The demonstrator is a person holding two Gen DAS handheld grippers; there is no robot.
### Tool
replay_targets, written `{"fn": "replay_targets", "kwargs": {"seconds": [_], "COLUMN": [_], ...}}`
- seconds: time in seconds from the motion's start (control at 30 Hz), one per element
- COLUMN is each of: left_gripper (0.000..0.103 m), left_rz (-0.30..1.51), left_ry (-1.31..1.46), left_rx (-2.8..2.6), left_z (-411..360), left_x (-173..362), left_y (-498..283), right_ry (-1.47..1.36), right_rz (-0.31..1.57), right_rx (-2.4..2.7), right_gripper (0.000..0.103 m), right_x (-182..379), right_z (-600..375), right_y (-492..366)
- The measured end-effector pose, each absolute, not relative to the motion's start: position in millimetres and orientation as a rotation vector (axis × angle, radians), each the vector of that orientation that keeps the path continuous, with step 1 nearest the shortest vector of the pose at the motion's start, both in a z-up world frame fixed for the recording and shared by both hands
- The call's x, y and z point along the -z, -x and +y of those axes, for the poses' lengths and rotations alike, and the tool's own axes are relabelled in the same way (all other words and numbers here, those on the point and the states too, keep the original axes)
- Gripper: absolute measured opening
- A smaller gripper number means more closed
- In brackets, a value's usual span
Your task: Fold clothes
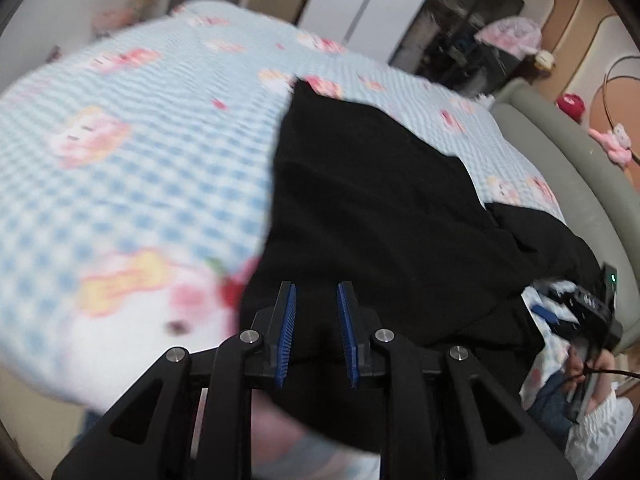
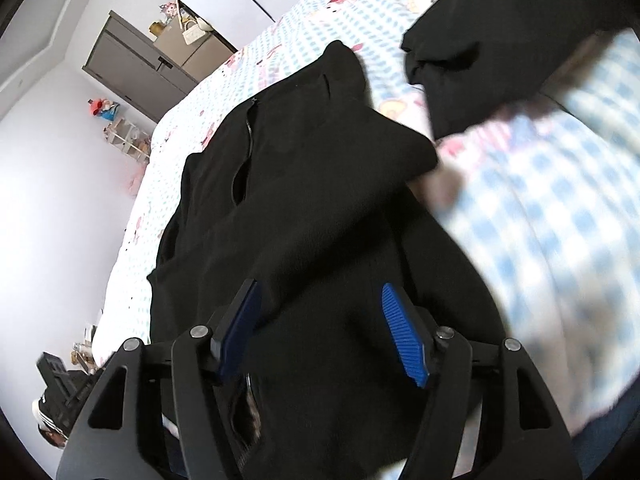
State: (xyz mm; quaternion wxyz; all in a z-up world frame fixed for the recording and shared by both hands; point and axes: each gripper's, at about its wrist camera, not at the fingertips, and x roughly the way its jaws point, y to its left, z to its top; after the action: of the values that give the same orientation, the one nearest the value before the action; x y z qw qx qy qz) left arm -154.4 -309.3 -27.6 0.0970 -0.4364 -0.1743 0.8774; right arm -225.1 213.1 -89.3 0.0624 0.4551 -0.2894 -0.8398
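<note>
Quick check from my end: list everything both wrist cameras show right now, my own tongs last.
black garment: one, black with a zip, spread on the bed under both tongs.
second dark cloth: one, black, on the bed beyond the garment; what it is, unclear.
bedsheet: one, blue-white check with pink cartoon prints, covers the bed.
bed frame: one, grey padded, along the far edge of the bed.
plush toys: pink, by the headboard wall; count unclear.
cabinet: one, grey, against the wall.
left tongs: blue pads, slightly apart, over the garment.
right tongs: blue pads, wide open, over the garment.
</note>
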Motion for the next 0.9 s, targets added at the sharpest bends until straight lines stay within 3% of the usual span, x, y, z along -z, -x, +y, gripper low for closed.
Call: {"fn": "replay_targets", "kwargs": {"seconds": [0.2, 0.27, 0.33, 0.4, 0.57, 0.73, 0.9], "left_gripper": [0.023, 0.024, 0.024, 0.024, 0.031, 0.032, 0.040], "left_rz": [-0.503, -0.525, -0.578, -0.620, -0.699, -0.693, -0.641], "left_ry": [1.360, 1.383, 1.382, 1.372, 1.366, 1.513, 1.368], "left_rx": [-2.526, -2.520, -2.531, -2.513, -2.440, -2.394, -2.409], "left_z": [-272, -277, -289, -297, -307, -297, -285], "left_x": [54, 58, 52, 52, 60, 85, 52], "left_y": [192, 187, 172, 167, 165, 171, 168], "right_ry": [-1.446, -1.430, -1.412, -1.340, -1.143, -1.178, -1.187], "right_rz": [-0.973, -1.040, -0.970, -0.849, -0.703, -0.626, -0.530], "right_rx": [2.747, 2.708, 2.673, 2.697, 2.817, 2.828, 2.713], "right_gripper": [0.072, 0.068, 0.018, 0.014, 0.013, 0.013, 0.014], "right_x": [103, 113, 115, 100, 53, 45, 47], "right_z": [245, 253, 252, 247, 248, 247, 201], "right_y": [269, 281, 295, 300, 303, 309, 292]}}
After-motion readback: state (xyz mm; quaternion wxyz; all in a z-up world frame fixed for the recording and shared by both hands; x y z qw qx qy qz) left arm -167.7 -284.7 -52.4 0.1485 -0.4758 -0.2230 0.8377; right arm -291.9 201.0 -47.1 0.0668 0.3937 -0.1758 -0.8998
